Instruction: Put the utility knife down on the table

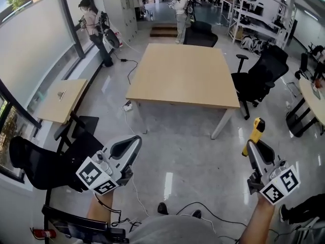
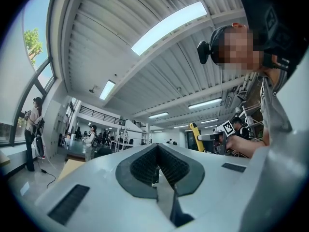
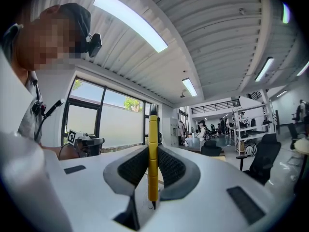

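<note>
A yellow utility knife (image 1: 256, 132) stands upright between the jaws of my right gripper (image 1: 252, 147), which is shut on it, low at the right of the head view over the grey floor. In the right gripper view the knife (image 3: 153, 153) runs up the middle between the dark pads (image 3: 171, 167). My left gripper (image 1: 131, 145) is held low at the left, its jaws together and empty; its pads (image 2: 145, 166) meet in the left gripper view. The light wooden table (image 1: 183, 75) stands ahead, some way beyond both grippers, its top bare.
A black office chair (image 1: 259, 78) stands at the table's right side and another black chair (image 1: 45, 161) by my left. A small wooden side table (image 1: 61, 99) is by the window. Cables (image 1: 137, 197) lie on the floor. People stand at the far end.
</note>
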The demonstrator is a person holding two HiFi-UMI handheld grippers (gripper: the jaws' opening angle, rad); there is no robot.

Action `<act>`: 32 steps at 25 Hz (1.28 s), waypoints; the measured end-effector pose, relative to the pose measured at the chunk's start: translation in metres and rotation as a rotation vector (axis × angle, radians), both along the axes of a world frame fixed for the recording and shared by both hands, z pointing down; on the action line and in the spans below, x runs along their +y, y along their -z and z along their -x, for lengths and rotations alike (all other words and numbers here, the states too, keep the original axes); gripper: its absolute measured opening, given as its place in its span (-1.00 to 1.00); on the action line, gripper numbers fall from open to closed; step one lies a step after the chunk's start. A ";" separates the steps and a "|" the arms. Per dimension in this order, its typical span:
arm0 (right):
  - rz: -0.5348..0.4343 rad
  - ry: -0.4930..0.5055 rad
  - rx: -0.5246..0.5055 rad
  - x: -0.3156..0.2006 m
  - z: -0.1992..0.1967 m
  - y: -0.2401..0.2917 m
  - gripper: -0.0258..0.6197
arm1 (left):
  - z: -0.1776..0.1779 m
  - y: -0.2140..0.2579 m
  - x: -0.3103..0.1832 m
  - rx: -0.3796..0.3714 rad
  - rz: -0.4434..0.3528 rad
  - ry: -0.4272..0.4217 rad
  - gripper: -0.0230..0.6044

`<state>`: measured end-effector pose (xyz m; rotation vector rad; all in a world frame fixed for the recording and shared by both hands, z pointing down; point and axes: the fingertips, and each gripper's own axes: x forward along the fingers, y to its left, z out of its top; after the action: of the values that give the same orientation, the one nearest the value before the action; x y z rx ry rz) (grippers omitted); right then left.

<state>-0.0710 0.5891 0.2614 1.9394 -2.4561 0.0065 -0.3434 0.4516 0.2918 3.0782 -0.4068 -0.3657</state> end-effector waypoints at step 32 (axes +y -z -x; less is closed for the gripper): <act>-0.008 0.010 0.003 -0.086 -0.036 -0.003 -0.73 | -0.017 -0.010 -0.070 -0.012 -0.002 0.043 -0.91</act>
<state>-0.0350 0.5030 0.2643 1.9287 -2.4676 -0.0058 -0.3267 0.3811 0.3022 3.0793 -0.4741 -0.3494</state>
